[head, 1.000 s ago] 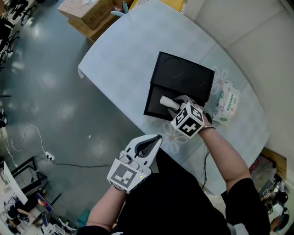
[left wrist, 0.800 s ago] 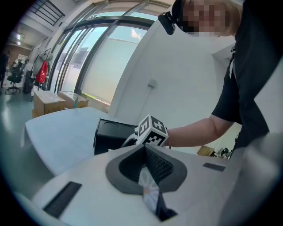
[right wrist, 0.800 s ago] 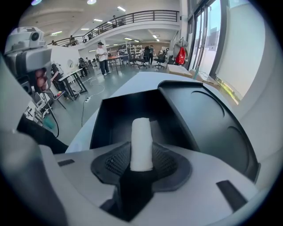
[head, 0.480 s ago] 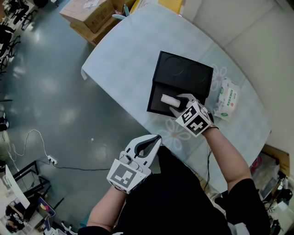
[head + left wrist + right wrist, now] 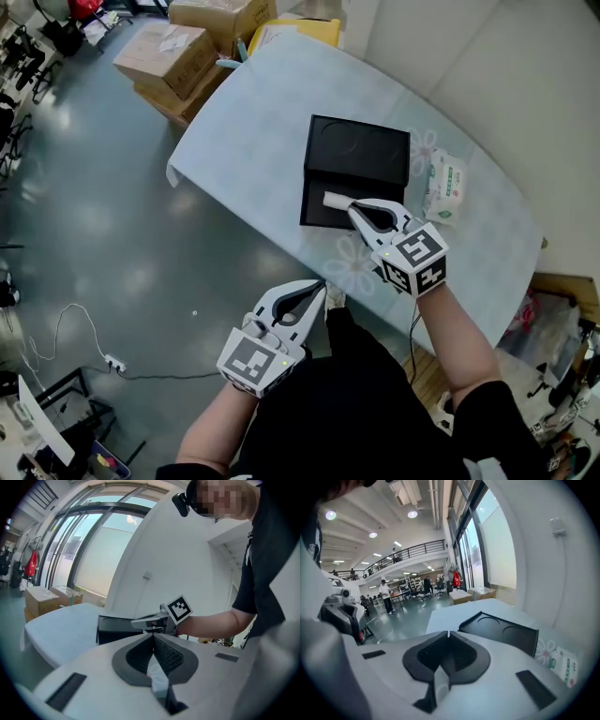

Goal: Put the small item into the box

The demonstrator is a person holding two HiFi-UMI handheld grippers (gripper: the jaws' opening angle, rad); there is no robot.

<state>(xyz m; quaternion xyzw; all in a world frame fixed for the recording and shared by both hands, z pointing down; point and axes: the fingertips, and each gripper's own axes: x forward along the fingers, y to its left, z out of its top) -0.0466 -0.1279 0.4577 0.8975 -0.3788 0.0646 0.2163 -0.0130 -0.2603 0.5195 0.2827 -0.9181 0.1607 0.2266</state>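
The black box [image 5: 356, 150] lies open on the pale blue table [image 5: 253, 131], lid flat at the far side. A small white cylinder [image 5: 334, 199] lies in the box's near tray. My right gripper [image 5: 352, 207] hovers just right of the cylinder; its jaws have just been closing and now meet with nothing between them [image 5: 448, 633]. My left gripper [image 5: 322, 281] is shut and empty, held off the table's near edge by my body. In the left gripper view [image 5: 153, 634] it faces the box [image 5: 117, 627] and the right gripper's marker cube [image 5: 179, 609].
A green-and-white tissue pack [image 5: 443, 187] lies right of the box, also seen in the right gripper view [image 5: 562, 665]. Cardboard boxes [image 5: 173, 56] and a yellow object [image 5: 300, 33] stand on the floor beyond the table's far end.
My right gripper has let go of the white cylinder, which stays in the box, and has lifted up and back with its jaws closed. My left gripper has drifted slightly.
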